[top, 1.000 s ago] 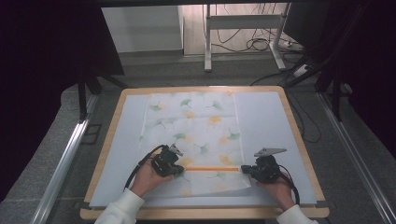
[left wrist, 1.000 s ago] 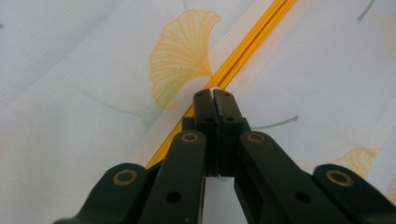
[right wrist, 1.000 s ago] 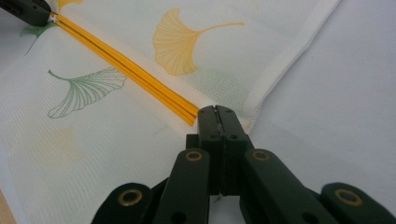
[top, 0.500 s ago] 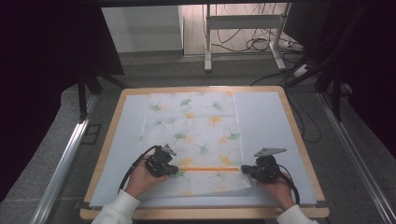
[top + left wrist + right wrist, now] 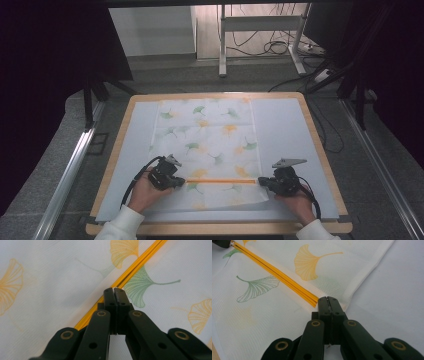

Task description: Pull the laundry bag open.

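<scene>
The orange zipper [image 5: 220,181] ran straight between the left gripper [image 5: 176,182] and right gripper [image 5: 263,182], each pinched on an end.

White sleeves [image 5: 119,224]; black jaws with brass-ringed, perhaps riveted, pivots [image 5: 101,313].

flat cloth [image 5: 210,135], bare table [image 5: 285,125] around

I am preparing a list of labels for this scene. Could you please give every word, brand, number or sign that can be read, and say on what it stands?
None can be read. The cloth bears only printed ginkgo leaves, green and yellow, no letters. The orange strip is plain. Each claw, left and right, shows only black metal and brass rivets.
</scene>
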Motion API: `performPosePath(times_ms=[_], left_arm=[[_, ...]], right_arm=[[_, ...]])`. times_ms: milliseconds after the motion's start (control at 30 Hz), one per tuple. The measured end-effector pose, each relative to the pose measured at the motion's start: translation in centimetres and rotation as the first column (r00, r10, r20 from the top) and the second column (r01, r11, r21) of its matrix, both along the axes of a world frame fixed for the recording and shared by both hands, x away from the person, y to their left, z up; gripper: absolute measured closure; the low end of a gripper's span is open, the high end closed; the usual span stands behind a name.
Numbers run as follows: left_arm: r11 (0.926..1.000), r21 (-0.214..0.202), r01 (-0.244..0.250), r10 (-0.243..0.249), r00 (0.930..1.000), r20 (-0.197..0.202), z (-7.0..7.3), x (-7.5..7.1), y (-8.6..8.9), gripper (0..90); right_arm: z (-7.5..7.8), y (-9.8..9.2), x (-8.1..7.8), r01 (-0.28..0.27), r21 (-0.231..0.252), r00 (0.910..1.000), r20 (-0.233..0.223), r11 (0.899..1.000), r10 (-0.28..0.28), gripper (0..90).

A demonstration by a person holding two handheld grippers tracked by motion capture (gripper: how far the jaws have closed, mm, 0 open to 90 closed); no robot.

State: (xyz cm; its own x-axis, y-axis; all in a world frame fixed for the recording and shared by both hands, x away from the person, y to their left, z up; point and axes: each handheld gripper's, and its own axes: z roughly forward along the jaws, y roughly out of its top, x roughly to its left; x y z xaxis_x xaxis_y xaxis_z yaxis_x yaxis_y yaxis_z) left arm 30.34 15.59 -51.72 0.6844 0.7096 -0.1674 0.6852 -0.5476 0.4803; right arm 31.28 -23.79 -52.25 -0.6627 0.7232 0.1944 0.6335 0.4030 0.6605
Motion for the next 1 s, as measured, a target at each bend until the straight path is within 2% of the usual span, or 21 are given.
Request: performPosePath(times_ms=[333,1000], left_arm=[[0.9999,0.001,-0.015,0.015,0.9999,-0.002,0.0,-0.2,0.8,90.0],[0.9974,-0.004,-0.072,0.072,0.9973,-0.009,-0.1,-0.9,4.1,90.0]], right_arm=[[0.0,-0.1,0.1,-0.002,0.005,1.0,-0.007,1.0,0.002,89.5],[0.0,-0.1,0.0,-0.003,0.002,1.0,-0.005,1.0,0.003,89.5]])
